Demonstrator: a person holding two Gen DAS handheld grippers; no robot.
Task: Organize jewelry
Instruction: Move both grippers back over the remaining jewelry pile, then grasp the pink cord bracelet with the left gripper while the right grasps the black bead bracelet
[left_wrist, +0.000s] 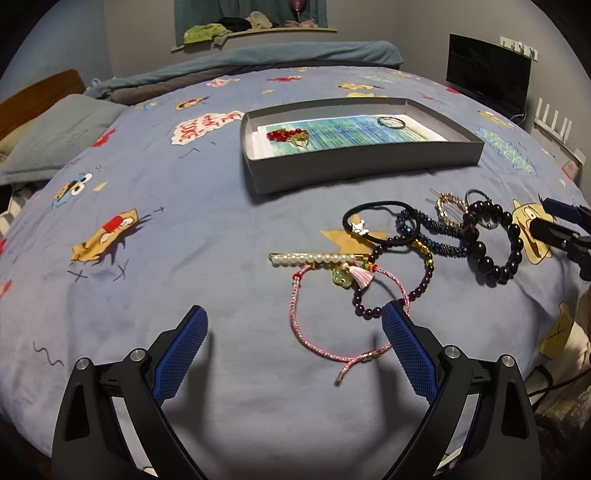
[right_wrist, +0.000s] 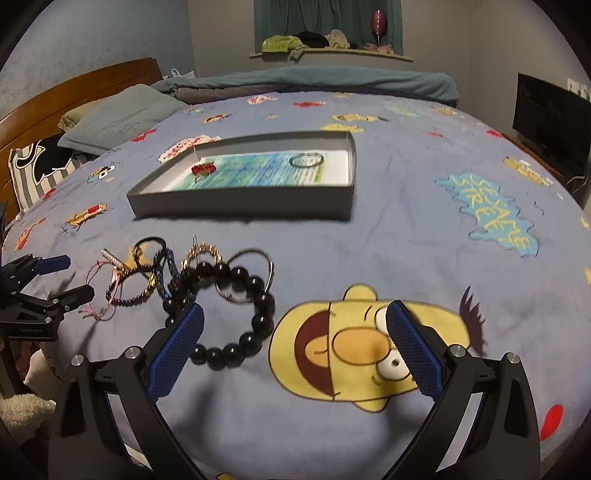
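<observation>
Left wrist view
Step in hand: picking the next loose piece; 2 pieces, a red bead cluster and a thin ring bangle, already lie in the grey tray, so my guess is the sorting is early.
Left gripper: jaws wide apart, holding nothing, low over the blue bedspread.
Nearest piece: the pink cord bracelet lies between the 2 blue pads, its loop open and its loose tail ending toward the camera.
Pearl hair clip: long axis runs left to right, just beyond the pink cord, its right end under the tassel and green charm.
Rest of pile: dark bead bracelets, a black hair tie and a gold hoop overlap to the right, between gripper and tray.
Next move: probably lower and close on the cord alone; the thin strand lies flat on soft fabric, so the pads may pinch cloth too.

Right wrist view
Right gripper: jaws wide apart, empty, over the yellow cartoon face.
Large black bead bracelet: a round loop lying flat, touching the left pad's side; the gripper's centre sits to its right.
Tray: well beyond the pile, long axis roughly left to right, slightly skewed.
Next move: shift left to straddle 1 bead run before closing; this view is slightly blurred.
</observation>
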